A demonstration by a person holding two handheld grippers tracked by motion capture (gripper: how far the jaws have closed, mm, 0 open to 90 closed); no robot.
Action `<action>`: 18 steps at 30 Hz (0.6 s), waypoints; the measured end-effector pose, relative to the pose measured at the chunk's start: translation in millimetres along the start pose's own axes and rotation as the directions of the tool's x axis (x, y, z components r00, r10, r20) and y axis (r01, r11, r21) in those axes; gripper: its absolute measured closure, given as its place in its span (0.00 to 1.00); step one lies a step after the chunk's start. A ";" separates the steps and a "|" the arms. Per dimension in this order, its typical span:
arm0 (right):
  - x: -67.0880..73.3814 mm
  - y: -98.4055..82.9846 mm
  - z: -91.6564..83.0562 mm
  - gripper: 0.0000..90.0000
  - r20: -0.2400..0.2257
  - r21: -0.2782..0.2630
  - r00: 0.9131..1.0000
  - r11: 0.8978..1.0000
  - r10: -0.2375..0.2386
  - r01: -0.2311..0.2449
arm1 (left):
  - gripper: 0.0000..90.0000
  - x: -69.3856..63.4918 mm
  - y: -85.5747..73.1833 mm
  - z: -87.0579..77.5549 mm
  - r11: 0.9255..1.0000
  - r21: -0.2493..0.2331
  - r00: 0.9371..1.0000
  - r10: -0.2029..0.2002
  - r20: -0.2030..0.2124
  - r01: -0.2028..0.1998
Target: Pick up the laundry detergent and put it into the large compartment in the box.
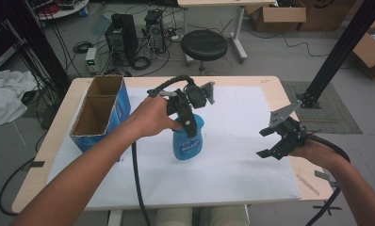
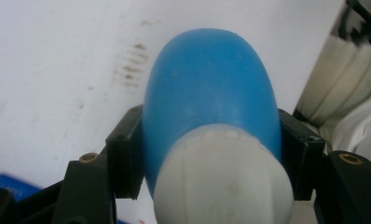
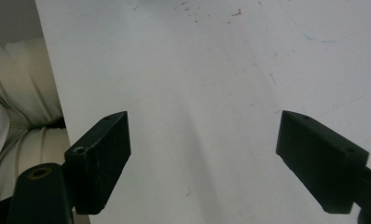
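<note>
Dim, soft light; blurry close-ups

Worktop [image 1: 270, 87] is light wood, mostly covered by a white sheet [image 1: 232, 174] with faint brown scuffs. Blue cardboard box [image 1: 101, 115] sits on my left end, open top, two compartments, both look bare inside. Small metal bracket [image 1: 323, 176] near the right edge. Beyond the worktop: black round stool [image 1: 204, 44], two PC towers [image 1: 122, 37] with cables on the floor, white cloth [image 1: 6, 94] far left, cardboard cartons [image 1: 280, 16] top right, black frame post [image 1: 341, 47].
</note>
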State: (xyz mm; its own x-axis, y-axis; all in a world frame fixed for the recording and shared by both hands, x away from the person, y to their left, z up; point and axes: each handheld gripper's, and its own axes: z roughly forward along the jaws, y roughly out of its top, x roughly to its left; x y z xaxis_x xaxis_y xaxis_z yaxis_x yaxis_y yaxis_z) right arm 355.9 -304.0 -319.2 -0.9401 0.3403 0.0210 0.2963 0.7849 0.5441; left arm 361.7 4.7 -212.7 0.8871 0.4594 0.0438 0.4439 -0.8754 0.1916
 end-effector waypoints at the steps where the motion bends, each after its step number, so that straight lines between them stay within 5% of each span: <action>1: 0.6 0.6 -0.1 0.19 0.000 -0.001 1.000 1.000 -0.005 0.005 | 0.42 2.5 -0.3 -4.3 0.999 0.003 0.999 -0.033 -0.009 0.033; 8: 0.8 4.6 1.5 0.19 -0.014 0.002 0.999 1.000 -0.030 0.030 | 0.42 18.1 -5.5 -30.3 0.977 -0.006 0.975 -0.213 -0.061 0.213; 14: -3.7 9.7 3.1 0.19 -0.024 0.004 0.999 0.999 -0.044 0.044 | 0.42 35.0 -12.3 -43.3 0.933 -0.021 0.931 -0.360 -0.064 0.360; 18: -4.9 11.3 4.5 0.19 -0.030 0.001 0.998 0.999 -0.054 0.054 | 0.42 44.0 -15.6 -50.5 0.905 -0.034 0.902 -0.424 -0.077 0.423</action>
State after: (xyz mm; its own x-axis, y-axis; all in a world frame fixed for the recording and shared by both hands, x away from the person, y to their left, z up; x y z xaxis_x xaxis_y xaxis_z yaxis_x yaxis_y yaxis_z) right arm 364.6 -294.4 -316.9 -0.9593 0.2818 0.0170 0.2454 0.8026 0.5437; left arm 387.4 46.2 -164.2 0.6023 0.7976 0.0338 0.7729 -0.5931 0.2255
